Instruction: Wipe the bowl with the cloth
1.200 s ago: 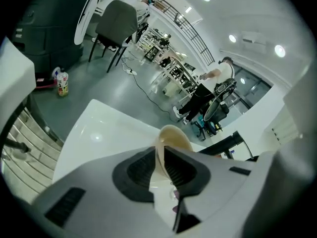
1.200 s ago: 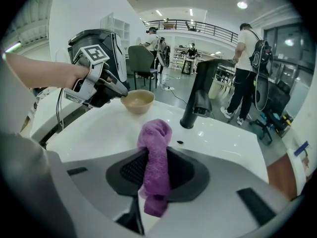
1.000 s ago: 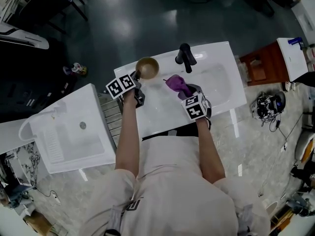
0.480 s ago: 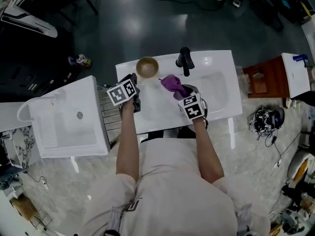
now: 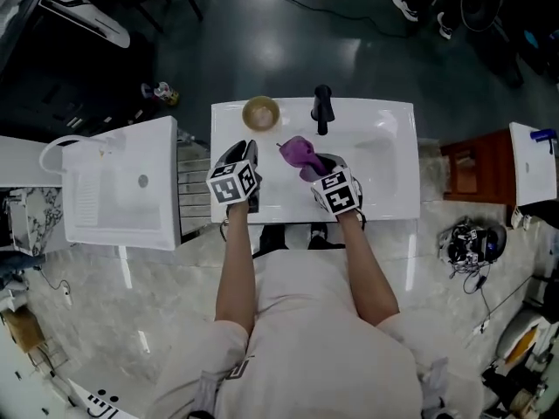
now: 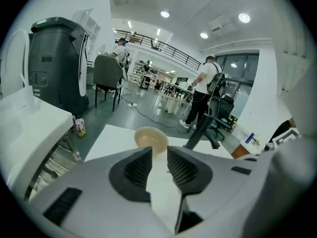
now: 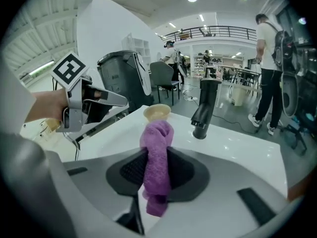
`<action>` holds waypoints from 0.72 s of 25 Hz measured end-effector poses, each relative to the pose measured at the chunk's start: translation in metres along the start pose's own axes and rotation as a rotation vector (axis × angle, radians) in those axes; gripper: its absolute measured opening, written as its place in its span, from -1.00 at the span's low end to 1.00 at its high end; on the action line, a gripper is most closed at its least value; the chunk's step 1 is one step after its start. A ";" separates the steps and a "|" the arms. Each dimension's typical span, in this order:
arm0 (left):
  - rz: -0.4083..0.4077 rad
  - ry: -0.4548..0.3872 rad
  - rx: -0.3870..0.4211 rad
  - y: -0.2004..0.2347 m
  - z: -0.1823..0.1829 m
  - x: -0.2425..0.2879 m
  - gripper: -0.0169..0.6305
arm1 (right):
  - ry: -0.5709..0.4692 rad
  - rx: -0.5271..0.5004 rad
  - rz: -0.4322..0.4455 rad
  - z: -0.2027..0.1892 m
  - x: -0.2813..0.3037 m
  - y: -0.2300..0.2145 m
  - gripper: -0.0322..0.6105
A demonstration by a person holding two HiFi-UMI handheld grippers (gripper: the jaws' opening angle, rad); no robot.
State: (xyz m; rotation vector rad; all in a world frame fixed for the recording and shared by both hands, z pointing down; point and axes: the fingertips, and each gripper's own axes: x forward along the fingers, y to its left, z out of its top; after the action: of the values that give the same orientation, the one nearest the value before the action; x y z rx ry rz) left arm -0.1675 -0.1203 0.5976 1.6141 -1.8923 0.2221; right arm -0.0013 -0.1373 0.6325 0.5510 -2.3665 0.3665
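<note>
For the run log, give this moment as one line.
left tongs: open, empty | right tongs: shut on purple cloth | tan bowl: on sink top, apart from both tongs

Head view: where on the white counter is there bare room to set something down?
Bare: the basin right of the faucet, and the front strip between left gripper and right gripper. Crowded: the back-left, where bowl, faucet and the held cloth sit close.

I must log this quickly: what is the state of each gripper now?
Left gripper: open, holding nothing.
Right gripper: closed on the purple cloth.
</note>
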 end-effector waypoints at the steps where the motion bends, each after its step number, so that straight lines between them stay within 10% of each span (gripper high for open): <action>1: 0.000 -0.008 0.000 -0.006 -0.004 -0.004 -0.64 | -0.010 0.001 0.013 -0.001 -0.001 0.000 -0.62; 18: 0.071 -0.057 0.067 -0.058 -0.069 -0.050 -0.64 | -0.118 0.036 0.117 -0.021 -0.016 -0.006 -0.62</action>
State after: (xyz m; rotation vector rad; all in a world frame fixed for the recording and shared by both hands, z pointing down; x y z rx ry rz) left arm -0.0868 -0.0575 0.6083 1.6143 -2.0074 0.2752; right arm 0.0242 -0.1297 0.6375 0.4633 -2.5168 0.4406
